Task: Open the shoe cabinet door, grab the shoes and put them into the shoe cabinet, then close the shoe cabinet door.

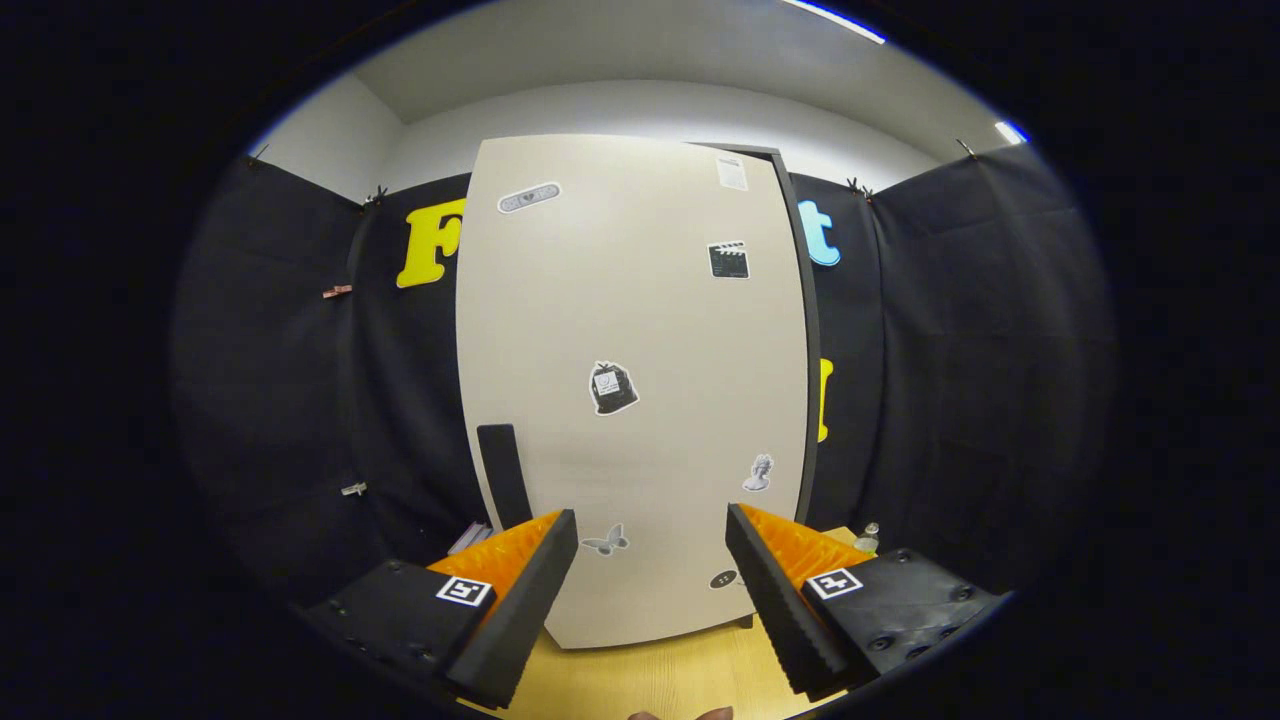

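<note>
From where I am standing, the gripper (650, 590) is hovering with its fingers spread wide and holding nothing, facing the shoe cabinet door (640, 400), which is lying shut against the cabinet on the wooden table (660, 680). The dark handle (503, 475) is sitting beyond the left finger, low on the door. No shoes are showing, so this is fitting either a door waiting to be opened or one closed again with shoes inside (I cannot tell which). If the handle is being approached, both fingers are wanting to straddle it squarely before squeezing.
</note>
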Demonstrator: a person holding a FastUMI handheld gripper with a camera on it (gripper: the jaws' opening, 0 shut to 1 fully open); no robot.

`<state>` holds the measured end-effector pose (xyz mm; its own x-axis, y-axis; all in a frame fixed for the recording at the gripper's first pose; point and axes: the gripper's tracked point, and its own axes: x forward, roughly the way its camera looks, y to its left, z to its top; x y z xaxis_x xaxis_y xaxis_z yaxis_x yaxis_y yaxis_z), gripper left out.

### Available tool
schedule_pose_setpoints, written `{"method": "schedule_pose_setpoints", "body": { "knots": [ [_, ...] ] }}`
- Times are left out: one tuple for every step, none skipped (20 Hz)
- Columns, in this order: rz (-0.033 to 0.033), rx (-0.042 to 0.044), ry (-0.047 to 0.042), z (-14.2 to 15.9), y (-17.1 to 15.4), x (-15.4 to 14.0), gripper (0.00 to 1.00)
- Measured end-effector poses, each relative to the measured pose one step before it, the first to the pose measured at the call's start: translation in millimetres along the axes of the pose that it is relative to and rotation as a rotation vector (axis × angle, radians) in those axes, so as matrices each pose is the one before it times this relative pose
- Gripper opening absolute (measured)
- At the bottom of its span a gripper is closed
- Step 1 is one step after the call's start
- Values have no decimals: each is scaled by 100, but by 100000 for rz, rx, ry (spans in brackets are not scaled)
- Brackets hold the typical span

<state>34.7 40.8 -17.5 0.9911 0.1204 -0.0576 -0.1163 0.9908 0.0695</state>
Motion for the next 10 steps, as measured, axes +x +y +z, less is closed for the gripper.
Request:
{"method": "schedule_pose_setpoints", "body": {
  "knots": [
    [-523, -1753, -362, 15, -72, 173, 98],
    [-264, -1610, -313, 50, -19, 99, 98],
    [159, -1049, -102, 4, 205, 108, 98],
    [-247, -933, -440, 41, 76, 54, 98],
    [-791, -977, -461, 90, -43, 139, 98],
    [-676, -989, -441, 141, -88, 107, 97],
    [-154, -292, -101, -116, 120, 10, 97],
    [430, 508, 181, -21, 174, -1, 98],
    [183, 512, 3, -13, 132, -4, 98],
    [-149, 82, 180, -81, -99, 79, 98]
  ]
}}
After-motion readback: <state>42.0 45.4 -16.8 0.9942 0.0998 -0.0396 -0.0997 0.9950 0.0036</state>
